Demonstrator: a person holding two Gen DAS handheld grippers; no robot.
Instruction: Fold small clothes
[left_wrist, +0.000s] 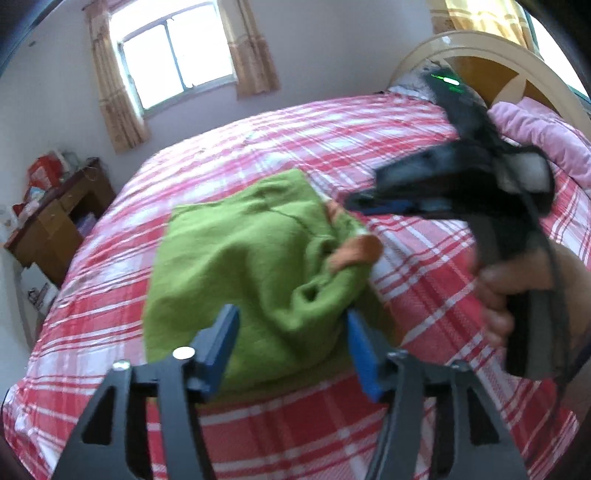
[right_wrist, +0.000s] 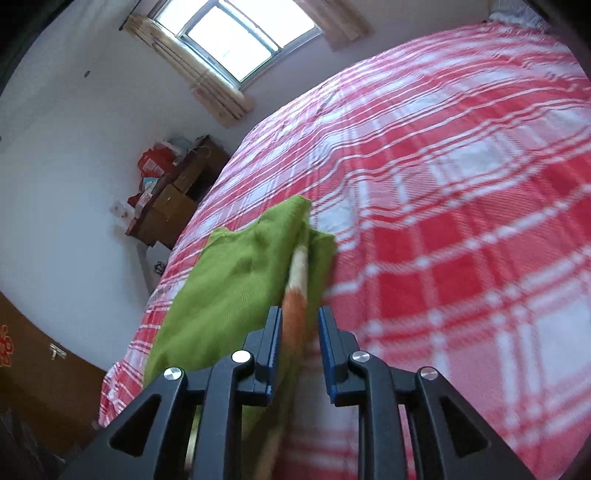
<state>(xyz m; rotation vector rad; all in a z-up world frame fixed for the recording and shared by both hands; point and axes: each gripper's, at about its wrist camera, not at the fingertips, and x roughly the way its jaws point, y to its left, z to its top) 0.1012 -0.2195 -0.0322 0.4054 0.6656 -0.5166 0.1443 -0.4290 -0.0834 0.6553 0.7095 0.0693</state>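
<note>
A small green knit garment (left_wrist: 251, 266) with an orange and white trim (left_wrist: 356, 253) lies partly folded on the red and white plaid bed (left_wrist: 424, 266). My left gripper (left_wrist: 291, 332) is open above the garment's near edge, blue pads apart. My right gripper (left_wrist: 354, 201), held in a hand at the right, points at the garment's right edge. In the right wrist view the garment (right_wrist: 236, 280) lies ahead, and the right gripper (right_wrist: 299, 332) has its jaws narrowly apart around the orange trim (right_wrist: 295, 306); whether the pads touch it I cannot tell.
A wooden desk (left_wrist: 55, 221) with red packages stands left of the bed under a curtained window (left_wrist: 177, 59). A pink quilt (left_wrist: 546, 136) and a cream headboard (left_wrist: 480, 48) are at the far right. Plaid bedcover spreads to the right (right_wrist: 461, 203).
</note>
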